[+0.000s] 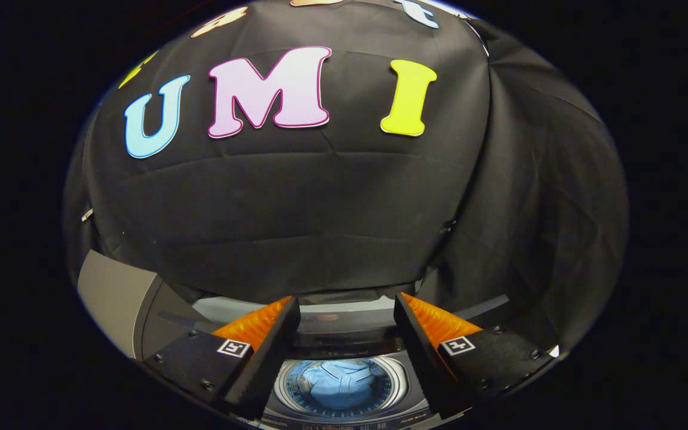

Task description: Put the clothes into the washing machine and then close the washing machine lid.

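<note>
The claw (347, 307) is hanging released, its two fingers (263, 337) spreading wide apart and gripping nothing. It is hovering above the washing machine (344, 412), pointing toward the booth's black cloth wall (296, 203) beyond.

Between the fingers and below them, the machine's round drum opening (341, 385) is facing up, ringed by a pale metallic rim. The clothes (341, 382), a bundle of light blue fabric, are lying crumpled inside the drum, well under the fingers and touching neither of them.

Past the drum, between the fingertips, the washing machine lid (338, 322) is standing raised at the back of the machine, its dark glossy panel catching a small reflection. A grey panel (114, 295) is sitting off beyond the left finger, against the foot of the cloth wall.
</note>
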{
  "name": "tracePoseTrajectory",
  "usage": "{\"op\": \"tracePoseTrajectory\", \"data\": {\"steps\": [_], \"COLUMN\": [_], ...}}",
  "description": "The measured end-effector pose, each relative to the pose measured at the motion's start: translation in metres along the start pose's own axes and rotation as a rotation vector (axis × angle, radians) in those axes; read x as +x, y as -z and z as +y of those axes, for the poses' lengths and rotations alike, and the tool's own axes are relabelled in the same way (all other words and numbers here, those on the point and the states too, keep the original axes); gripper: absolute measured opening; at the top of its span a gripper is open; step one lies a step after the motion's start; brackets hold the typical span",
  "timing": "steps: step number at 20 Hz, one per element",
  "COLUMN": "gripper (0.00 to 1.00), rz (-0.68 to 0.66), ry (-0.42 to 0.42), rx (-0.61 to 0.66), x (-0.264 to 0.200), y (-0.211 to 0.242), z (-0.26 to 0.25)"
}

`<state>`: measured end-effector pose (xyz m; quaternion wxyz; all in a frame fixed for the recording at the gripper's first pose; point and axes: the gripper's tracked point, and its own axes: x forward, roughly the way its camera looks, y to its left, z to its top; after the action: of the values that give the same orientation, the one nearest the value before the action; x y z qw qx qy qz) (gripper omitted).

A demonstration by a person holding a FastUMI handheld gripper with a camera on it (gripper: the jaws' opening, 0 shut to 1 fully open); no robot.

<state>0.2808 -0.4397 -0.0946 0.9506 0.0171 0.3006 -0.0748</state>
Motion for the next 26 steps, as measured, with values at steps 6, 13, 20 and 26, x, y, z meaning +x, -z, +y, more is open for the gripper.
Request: {"op": "tracePoseTrajectory", "data": {"steps": [6, 13, 20, 26], "gripper": [0.99, 0.99, 0.99, 0.99], "rz": [-0.011, -0.030, -0.039, -0.041], "ry": [-0.005, -0.009, -0.017, -0.021], "rx": [-0.008, 0.001, 0.011, 0.012], "x": [-0.014, -0.025, -0.033, -0.038], "y": [0.011, 0.018, 0.025, 0.032], "z": [-0.001, -0.006, -0.007, -0.007]}}
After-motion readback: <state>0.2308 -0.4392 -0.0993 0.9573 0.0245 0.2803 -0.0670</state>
